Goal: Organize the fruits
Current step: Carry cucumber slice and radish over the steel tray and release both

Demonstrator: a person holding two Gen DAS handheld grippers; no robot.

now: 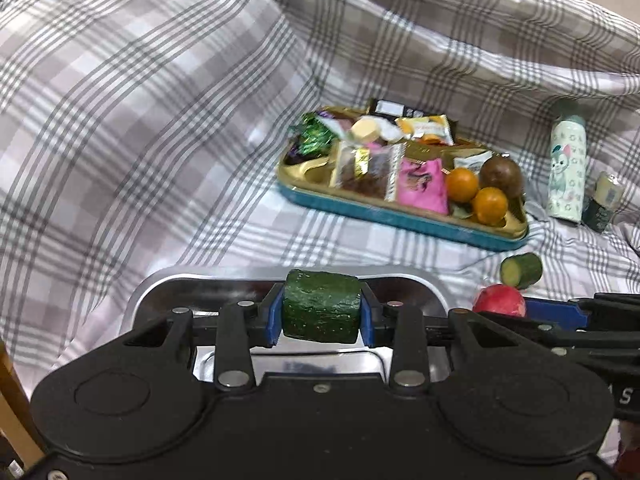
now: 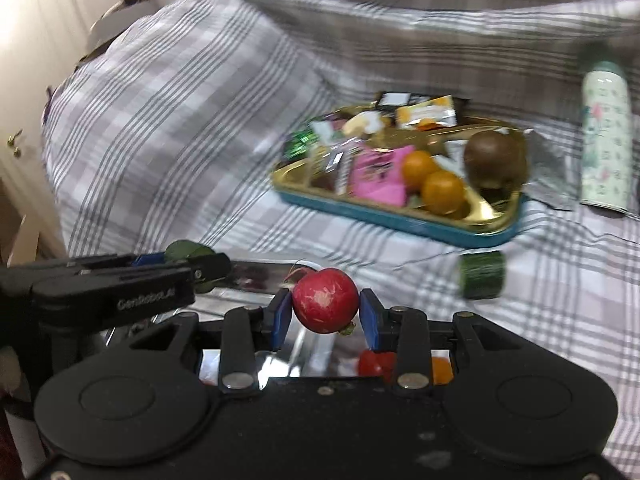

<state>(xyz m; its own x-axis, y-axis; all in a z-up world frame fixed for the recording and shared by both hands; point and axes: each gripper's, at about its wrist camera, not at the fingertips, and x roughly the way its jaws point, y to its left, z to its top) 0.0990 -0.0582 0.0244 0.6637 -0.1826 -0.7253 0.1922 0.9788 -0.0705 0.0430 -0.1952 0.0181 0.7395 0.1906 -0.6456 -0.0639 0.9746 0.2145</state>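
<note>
Your left hand-held gripper is clenched on a cucumber chunk, held over the steel tray on the bed. Your right hand-held gripper grasps a red radish above the same tray. Another cucumber piece lies on the checked sheet, near the gold snack tray holding two oranges and a kiwi.

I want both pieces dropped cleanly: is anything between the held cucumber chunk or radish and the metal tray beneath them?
Nothing visible. The cucumber chunk in the left gripper and the radish in the right gripper hang over bare metal tray.
</note>
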